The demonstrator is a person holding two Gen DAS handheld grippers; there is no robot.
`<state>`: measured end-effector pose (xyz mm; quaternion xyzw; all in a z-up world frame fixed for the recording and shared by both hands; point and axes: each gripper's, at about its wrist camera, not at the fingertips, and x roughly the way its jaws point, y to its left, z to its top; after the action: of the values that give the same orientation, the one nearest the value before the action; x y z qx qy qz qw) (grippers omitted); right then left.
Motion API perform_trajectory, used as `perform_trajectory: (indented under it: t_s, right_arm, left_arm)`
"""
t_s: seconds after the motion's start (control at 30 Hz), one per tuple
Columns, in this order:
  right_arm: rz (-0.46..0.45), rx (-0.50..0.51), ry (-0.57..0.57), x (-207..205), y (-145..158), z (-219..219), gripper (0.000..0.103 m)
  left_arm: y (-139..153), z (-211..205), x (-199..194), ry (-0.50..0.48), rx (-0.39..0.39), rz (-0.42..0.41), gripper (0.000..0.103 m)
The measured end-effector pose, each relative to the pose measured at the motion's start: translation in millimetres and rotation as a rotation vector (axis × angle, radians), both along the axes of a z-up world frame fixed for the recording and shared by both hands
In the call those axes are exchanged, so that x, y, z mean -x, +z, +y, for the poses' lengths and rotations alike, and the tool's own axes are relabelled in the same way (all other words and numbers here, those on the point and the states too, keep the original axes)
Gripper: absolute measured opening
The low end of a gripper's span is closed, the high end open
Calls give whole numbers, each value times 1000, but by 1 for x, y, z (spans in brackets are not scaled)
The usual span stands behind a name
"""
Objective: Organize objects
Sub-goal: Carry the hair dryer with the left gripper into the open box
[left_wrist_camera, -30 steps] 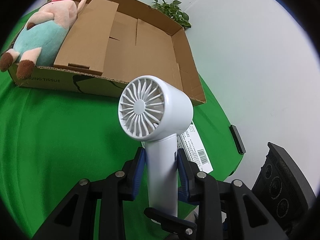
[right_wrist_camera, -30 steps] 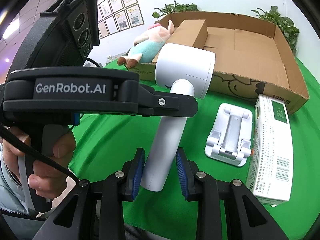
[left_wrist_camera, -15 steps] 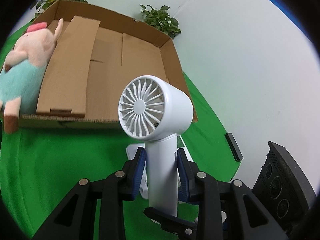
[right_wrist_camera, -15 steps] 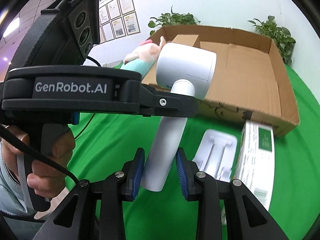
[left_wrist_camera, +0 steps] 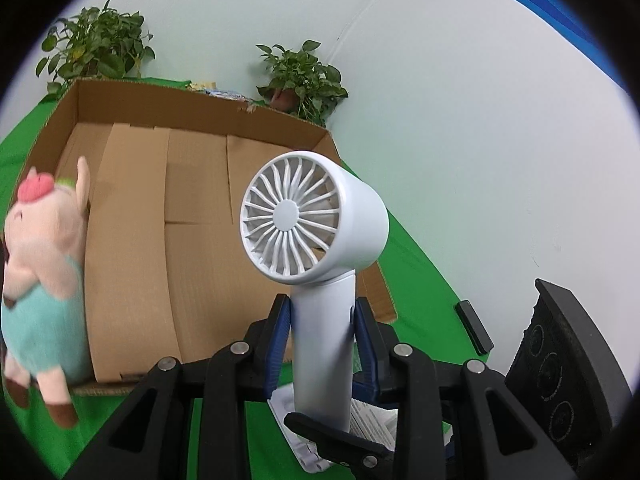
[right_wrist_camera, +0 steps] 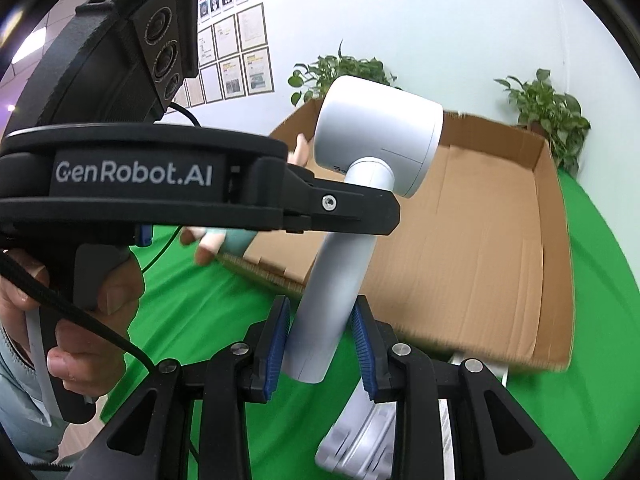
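Pinching the white fan (left_wrist_camera: 320,336) by its handle, the left fingers (left_wrist_camera: 280,328) hold it upright while the right fingers (right_wrist_camera: 276,336) flank its base, seemingly touching

My left gripper (left_wrist_camera: 322,330) and right gripper (right_wrist_camera: 322,336) both clamp one handle; left hand (right_wrist_camera: 60,320) squeezes its trigger.

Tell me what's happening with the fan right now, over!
Left gripper and right gripper both shut on white fan handle. Fan held upright before the cardboard box. Plush pig on box's left edge, not blocking.
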<state>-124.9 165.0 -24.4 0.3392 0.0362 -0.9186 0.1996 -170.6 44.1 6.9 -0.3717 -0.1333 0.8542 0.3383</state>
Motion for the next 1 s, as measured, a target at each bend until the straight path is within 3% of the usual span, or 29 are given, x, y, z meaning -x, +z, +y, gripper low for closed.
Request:
perform_trajectory:
  t_s: [0.37, 0.67, 1.0]
  right_arm:
    - [-44, 53, 2, 57, 8, 5, 30]
    - [-162, 123, 11, 98, -21, 10, 28]
    - [-245, 148, -34, 120, -53, 14, 25]
  left_arm:
    - [-4, -2, 38, 20, 37, -20, 31]
    - [-37, 4, 66, 68, 98, -111, 31]
    - [-67, 6, 88, 85, 113, -206, 31]
